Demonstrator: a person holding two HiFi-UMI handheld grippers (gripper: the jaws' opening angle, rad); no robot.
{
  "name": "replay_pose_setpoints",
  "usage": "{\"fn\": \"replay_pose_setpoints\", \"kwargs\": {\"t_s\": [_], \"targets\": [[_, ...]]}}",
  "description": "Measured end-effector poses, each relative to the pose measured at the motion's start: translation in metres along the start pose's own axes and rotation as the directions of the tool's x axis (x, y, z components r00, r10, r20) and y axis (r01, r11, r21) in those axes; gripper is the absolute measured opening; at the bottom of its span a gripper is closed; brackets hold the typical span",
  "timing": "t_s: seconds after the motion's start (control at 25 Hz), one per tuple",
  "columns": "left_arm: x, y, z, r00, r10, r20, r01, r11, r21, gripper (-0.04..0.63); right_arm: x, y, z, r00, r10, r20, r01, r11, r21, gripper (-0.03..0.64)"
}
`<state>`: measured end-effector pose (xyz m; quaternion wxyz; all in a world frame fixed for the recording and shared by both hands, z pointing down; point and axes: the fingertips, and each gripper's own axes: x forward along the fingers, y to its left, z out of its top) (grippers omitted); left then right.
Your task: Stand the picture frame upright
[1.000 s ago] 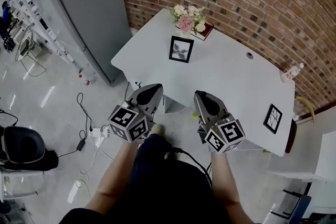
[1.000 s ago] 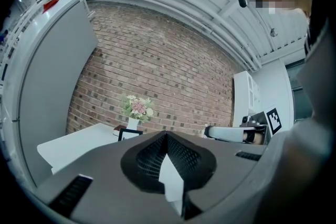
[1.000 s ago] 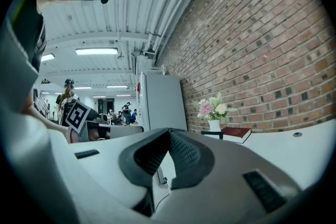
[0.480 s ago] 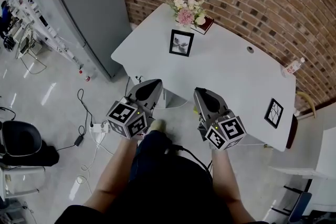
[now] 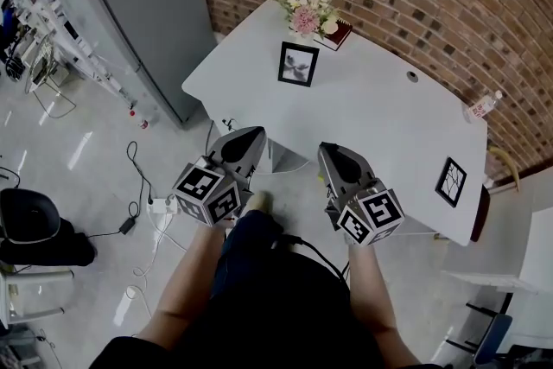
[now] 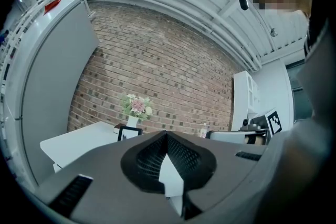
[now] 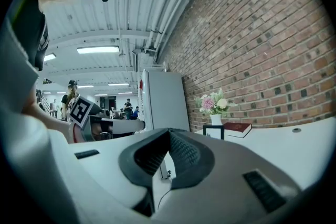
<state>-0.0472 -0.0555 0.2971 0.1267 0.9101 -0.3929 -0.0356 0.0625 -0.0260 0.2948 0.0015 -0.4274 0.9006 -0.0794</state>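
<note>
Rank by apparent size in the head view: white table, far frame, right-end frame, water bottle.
1. white table, by far the largest.
2. far frame and right-end frame: these look about alike and sit at different distances from the camera, so not ranked.
3. water bottle, the smallest.

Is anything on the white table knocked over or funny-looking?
The black picture frame with a branch pattern, near the right end of the white table, seems to lie flat on its back. The other black picture frame, beside the pink and white flowers, stands upright. Nothing looks spilled or broken.
</note>
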Motion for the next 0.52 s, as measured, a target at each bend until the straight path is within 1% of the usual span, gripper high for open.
{"fn": "replay_pose_setpoints", "kwargs": {"t_s": [0.52], "targets": [[-0.0024,-0.0015,-0.0078,1.0,0.013,-0.006,-0.013,1.0,-0.008,0.0,-0.002,0.0017,-0.0079,1.0,0.019,-0.015,-0.018,1.0,0.008,0.003]]}}
